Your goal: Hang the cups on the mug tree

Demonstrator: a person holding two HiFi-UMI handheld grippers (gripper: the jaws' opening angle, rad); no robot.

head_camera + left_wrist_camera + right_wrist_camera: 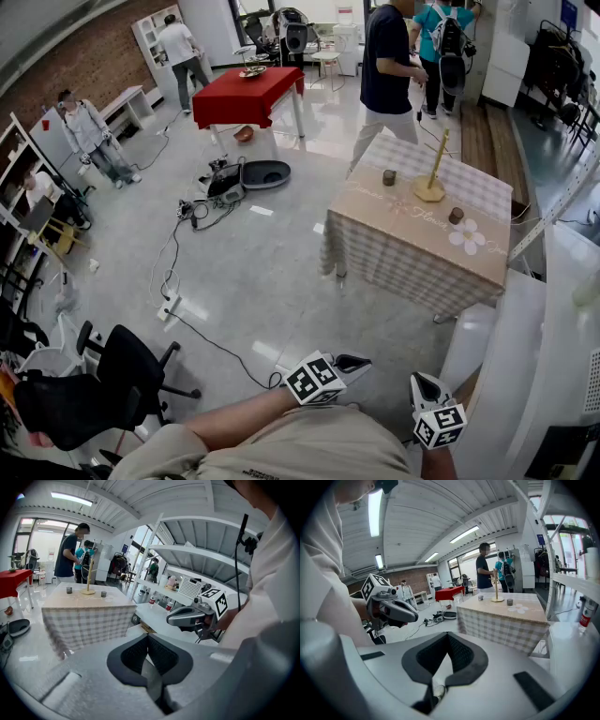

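A wooden mug tree (pixel 432 183) stands on a table with a checked cloth (pixel 412 267) across the room. Two small dark cups sit on the tabletop, one left of the tree (pixel 389 177) and one nearer, to its right (pixel 457 216). Both grippers are held close to the person's body, far from the table. My left gripper (pixel 359 361) is shut and holds nothing, and so is my right gripper (pixel 420 381). In the left gripper view the jaws meet (pixel 147 637), with the tree (pixel 88 585) far off. In the right gripper view the jaws (pixel 448 637) are closed too, with the tree (pixel 497 592) beyond.
A person in a dark shirt (pixel 387 75) stands at the table's far side, another behind. A red-clothed table (pixel 253 94), floor cables (pixel 197 211) and a black office chair (pixel 127 375) lie to the left. White shelving (pixel 562 319) runs along the right.
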